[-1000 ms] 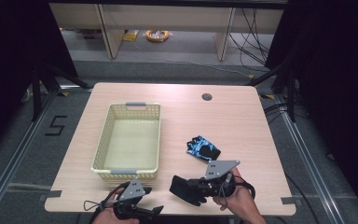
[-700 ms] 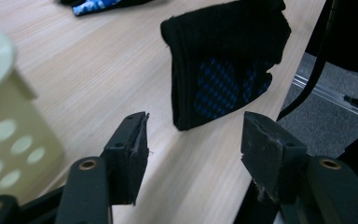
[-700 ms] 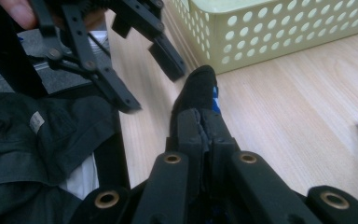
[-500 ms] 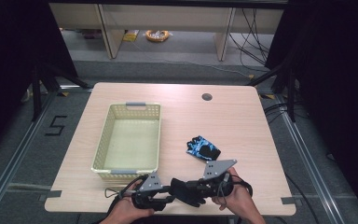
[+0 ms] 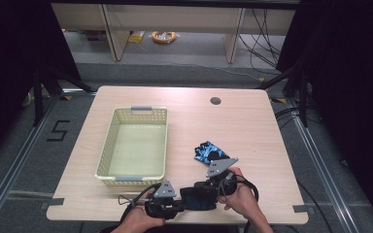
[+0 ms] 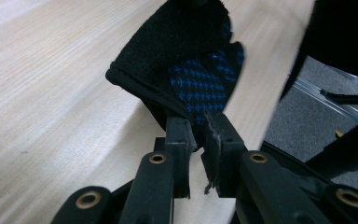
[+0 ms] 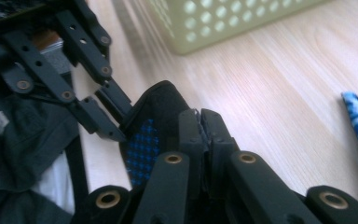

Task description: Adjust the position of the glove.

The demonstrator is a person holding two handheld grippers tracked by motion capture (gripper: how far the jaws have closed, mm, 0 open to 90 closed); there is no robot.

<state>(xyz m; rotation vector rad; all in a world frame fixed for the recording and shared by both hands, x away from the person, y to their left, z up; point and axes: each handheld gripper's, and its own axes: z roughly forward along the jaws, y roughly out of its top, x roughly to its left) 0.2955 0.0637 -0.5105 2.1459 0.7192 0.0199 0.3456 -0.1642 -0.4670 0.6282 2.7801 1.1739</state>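
At the near table edge, the left gripper (image 5: 182, 208) and right gripper (image 5: 205, 190) are both clamping one black glove (image 6: 186, 70). Opposed pulling risks slipping its thin edge. Farther off are lying a blue glove (image 5: 209, 151) and basket (image 5: 133, 112).

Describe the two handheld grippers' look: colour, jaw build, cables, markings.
Both the left gripper and right gripper are black, each topped by a grey three-cornered plate. The gripper views show flat black linkage bars with brass-coloured pivot rivets, ending in narrow black jaws. A black cable loops from the left gripper. No markings are legible.
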